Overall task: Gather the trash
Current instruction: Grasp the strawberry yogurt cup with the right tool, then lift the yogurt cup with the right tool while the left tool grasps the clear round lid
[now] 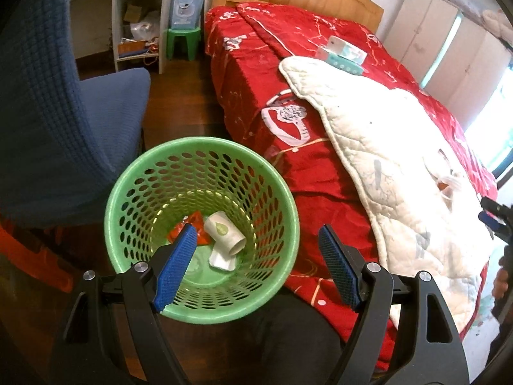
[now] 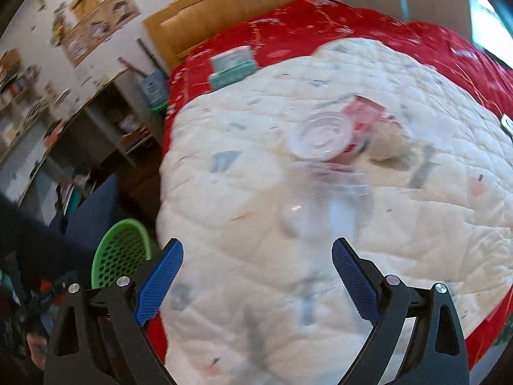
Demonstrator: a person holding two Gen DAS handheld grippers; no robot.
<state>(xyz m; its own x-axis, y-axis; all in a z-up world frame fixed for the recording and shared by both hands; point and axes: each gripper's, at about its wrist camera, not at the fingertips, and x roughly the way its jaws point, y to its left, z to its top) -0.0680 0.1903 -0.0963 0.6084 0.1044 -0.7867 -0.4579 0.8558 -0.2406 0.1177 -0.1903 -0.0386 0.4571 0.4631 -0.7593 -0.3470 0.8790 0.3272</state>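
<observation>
I see clear cup (image 2: 320, 147) on bed quilt (image 2: 400, 240) | light, crushable, slick: grip mid-wall | right gripper (image 2: 256, 276) fingers apart, empty | left gripper (image 1: 253, 266) likewise, over basket (image 1: 279, 192)

No legible text, brand or number found in either view. Green leaf-or-drop emblem seen printed on white paper cup (image 1: 224, 234) lying inside green perforated plastic basket (image 1: 128, 192); no words made out beside it. Print on blue-grey paper bag (image 1: 186, 12) standing on green plastic stool (image 1: 182, 43) too small to be read. Right wrist view blurred throughout; wall papers unreadable.
</observation>
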